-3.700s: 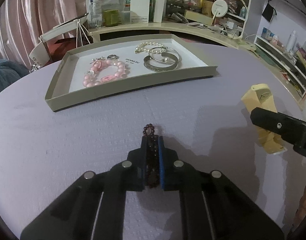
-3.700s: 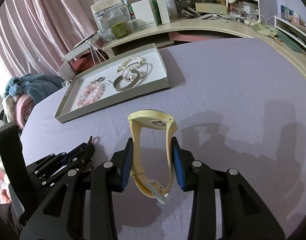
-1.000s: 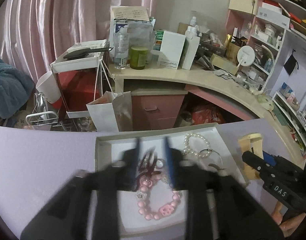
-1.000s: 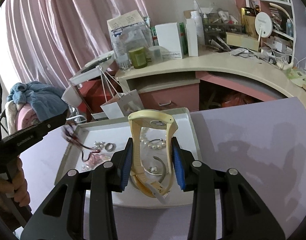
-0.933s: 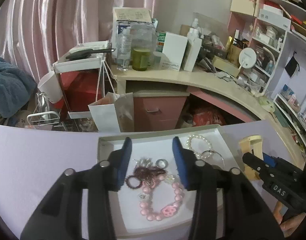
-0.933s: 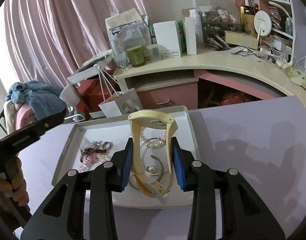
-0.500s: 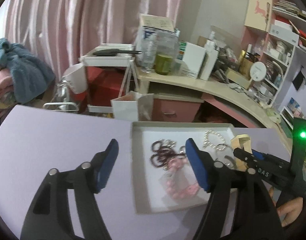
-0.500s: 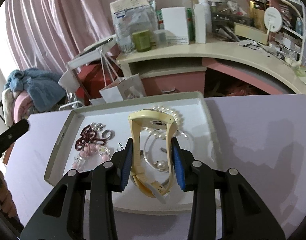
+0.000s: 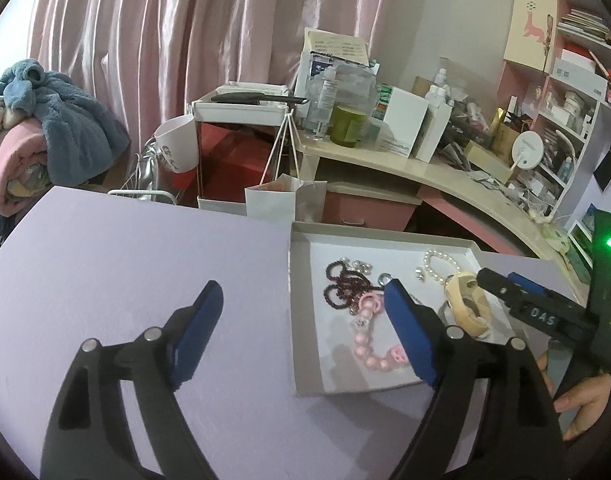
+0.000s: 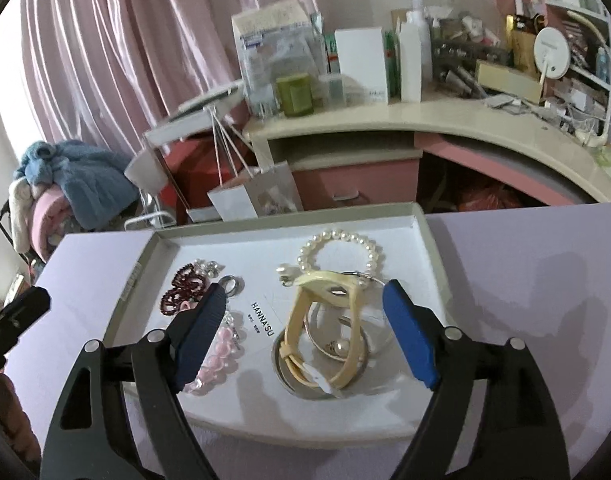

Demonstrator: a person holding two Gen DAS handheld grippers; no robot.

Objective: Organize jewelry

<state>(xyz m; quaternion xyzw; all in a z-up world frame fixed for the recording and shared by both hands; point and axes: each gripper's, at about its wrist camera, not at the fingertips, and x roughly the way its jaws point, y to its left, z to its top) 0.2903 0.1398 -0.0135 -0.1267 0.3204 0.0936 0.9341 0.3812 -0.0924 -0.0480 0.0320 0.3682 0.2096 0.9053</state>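
A grey tray (image 10: 435, 240) with a white floor holds the jewelry. The yellow watch (image 10: 325, 332) lies in it on silver bangles (image 10: 359, 350), below a pearl bracelet (image 10: 341, 250). The dark red bead bracelet (image 10: 183, 288) lies at the tray's left by a pink bead bracelet (image 10: 219, 354). My right gripper (image 10: 305, 336) is open over the watch, not touching it. My left gripper (image 9: 301, 332) is open and empty over the tray's left edge (image 9: 293, 300); the dark red beads (image 9: 341, 284), the pink beads (image 9: 375, 354) and the watch (image 9: 467, 308) show there.
The tray sits on a lilac table (image 9: 125, 264). Behind it stand a cluttered beige desk (image 10: 425, 120), a white paper bag (image 10: 257, 196), a red cart (image 9: 229, 152) and pink curtains. Blankets (image 9: 37, 148) pile at the left. Shelves (image 9: 565, 120) are at the right.
My left gripper opened and dropped the dark red bracelet in the tray, then drew back left. My right gripper opened and released the yellow watch onto the bangles.
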